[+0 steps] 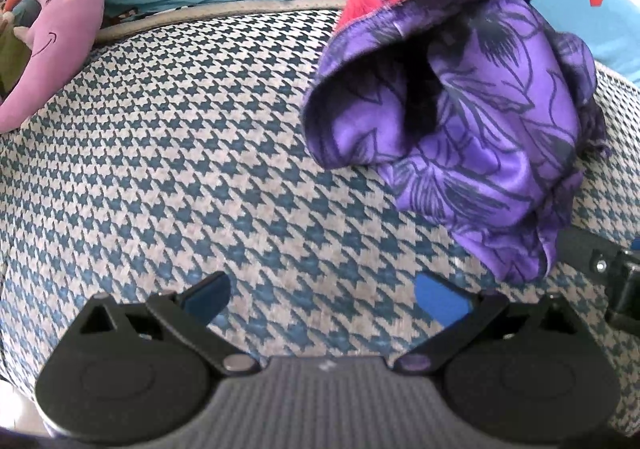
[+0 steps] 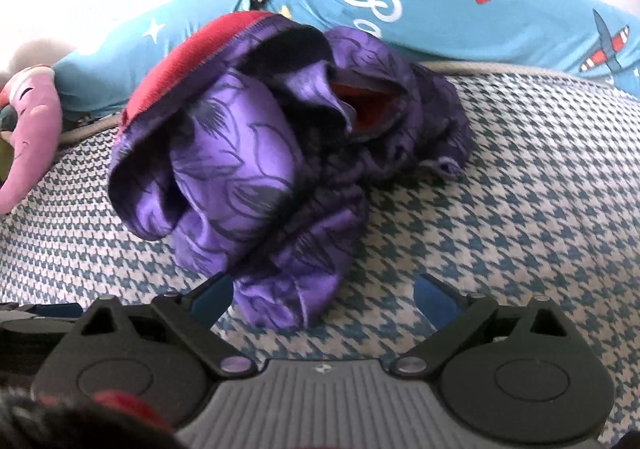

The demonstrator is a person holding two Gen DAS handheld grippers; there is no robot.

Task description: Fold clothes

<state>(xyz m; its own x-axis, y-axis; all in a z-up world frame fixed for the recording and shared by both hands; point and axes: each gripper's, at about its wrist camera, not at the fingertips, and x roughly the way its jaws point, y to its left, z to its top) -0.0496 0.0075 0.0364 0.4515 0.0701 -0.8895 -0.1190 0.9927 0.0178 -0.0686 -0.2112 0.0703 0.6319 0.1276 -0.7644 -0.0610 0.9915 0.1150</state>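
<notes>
Purple floral garment point(image 1: 472, 121) with red lining sits crumpled in a heap on the houndstooth bed cover point(image 1: 180, 153), unfolded, one opening gaping toward the cameras. Left gripper point(image 1: 324, 297): jaws spread wide, nothing between them, over bare cover to the garment's left, garment's lower edge near its right finger. Right gripper point(image 2: 324, 295): jaws also spread, gripping nothing, garment's near edge lies beside its left finger. Behind the garment: blue printed bedding point(image 2: 480, 9). Pink plush toy point(image 1: 56, 33) far left of the garment.
</notes>
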